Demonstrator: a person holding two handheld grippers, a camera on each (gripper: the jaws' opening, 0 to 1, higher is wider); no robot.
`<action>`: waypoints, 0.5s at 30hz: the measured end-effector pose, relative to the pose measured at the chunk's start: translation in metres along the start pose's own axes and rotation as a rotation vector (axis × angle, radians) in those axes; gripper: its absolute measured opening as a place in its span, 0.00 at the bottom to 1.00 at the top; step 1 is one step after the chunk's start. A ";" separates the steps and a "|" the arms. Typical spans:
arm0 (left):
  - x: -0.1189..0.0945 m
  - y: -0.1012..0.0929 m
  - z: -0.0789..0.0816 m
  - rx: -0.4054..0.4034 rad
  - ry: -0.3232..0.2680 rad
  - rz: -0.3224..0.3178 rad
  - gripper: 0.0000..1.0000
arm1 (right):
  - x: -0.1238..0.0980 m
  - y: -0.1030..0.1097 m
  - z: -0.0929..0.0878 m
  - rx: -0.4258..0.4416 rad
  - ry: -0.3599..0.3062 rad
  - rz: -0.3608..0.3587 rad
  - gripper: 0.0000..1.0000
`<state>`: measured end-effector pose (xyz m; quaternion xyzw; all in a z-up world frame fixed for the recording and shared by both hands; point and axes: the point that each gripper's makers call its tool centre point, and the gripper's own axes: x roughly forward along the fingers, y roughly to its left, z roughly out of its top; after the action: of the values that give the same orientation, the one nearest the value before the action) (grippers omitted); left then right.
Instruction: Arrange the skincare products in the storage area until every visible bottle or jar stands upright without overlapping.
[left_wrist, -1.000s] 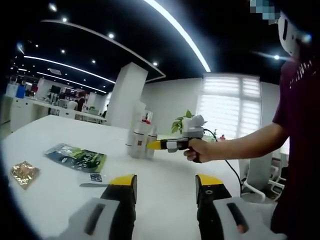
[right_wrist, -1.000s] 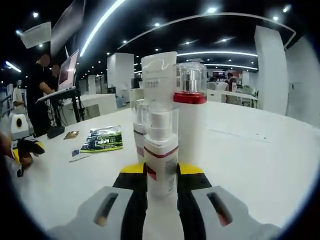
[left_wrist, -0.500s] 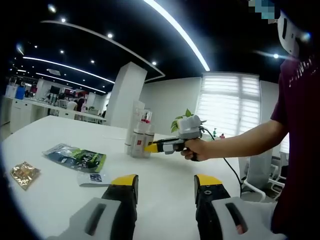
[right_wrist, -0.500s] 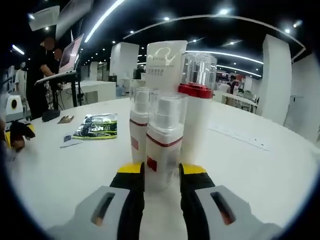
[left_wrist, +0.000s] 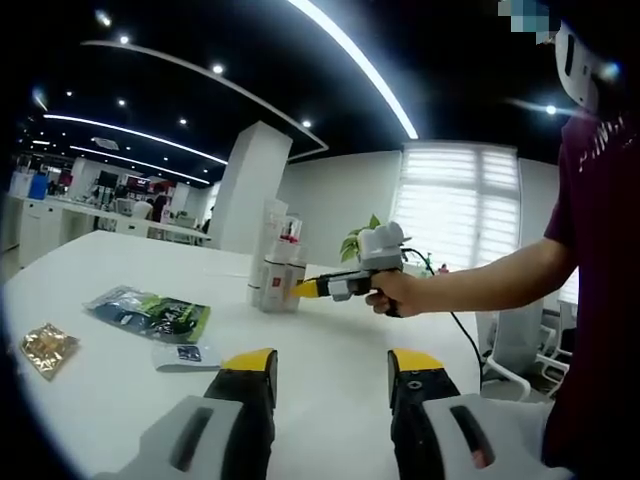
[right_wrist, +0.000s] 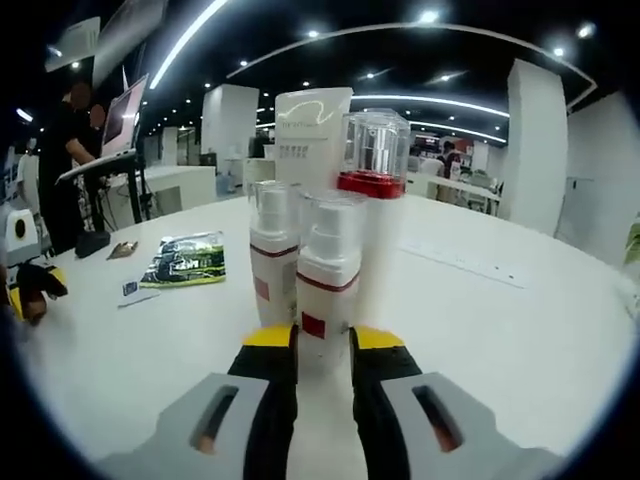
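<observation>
On the white table (right_wrist: 520, 330), four upright bottles (right_wrist: 325, 290), one between the right gripper's (right_wrist: 323, 352) narrow jaws; left gripper's (left_wrist: 330, 370) jaws wide.

Room and lighting

Open-plan office with a dark ceiling (left_wrist: 300, 90) carrying long curved light strips (left_wrist: 350, 60) and recessed spotlights (left_wrist: 217, 69). A white square column (left_wrist: 245, 185) stands behind the white worktop (left_wrist: 330, 350). A large window with closed blinds (left_wrist: 455, 210) admits daylight. White walls (right_wrist: 590, 170) and distant desks (left_wrist: 60, 215) line the perimeter
</observation>
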<state>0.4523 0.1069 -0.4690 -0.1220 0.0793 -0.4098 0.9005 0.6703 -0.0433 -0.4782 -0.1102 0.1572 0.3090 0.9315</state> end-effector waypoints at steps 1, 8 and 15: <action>0.000 0.000 0.000 0.000 0.000 0.000 0.46 | 0.000 0.000 -0.001 0.002 0.006 -0.003 0.19; 0.000 0.000 0.000 -0.002 0.000 0.001 0.46 | 0.005 -0.006 -0.002 0.058 0.025 -0.037 0.18; 0.000 0.000 -0.001 -0.002 0.003 -0.001 0.46 | 0.004 -0.002 -0.003 0.068 0.033 -0.044 0.21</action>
<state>0.4526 0.1068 -0.4699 -0.1225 0.0810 -0.4104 0.9000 0.6741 -0.0432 -0.4823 -0.0868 0.1807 0.2809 0.9386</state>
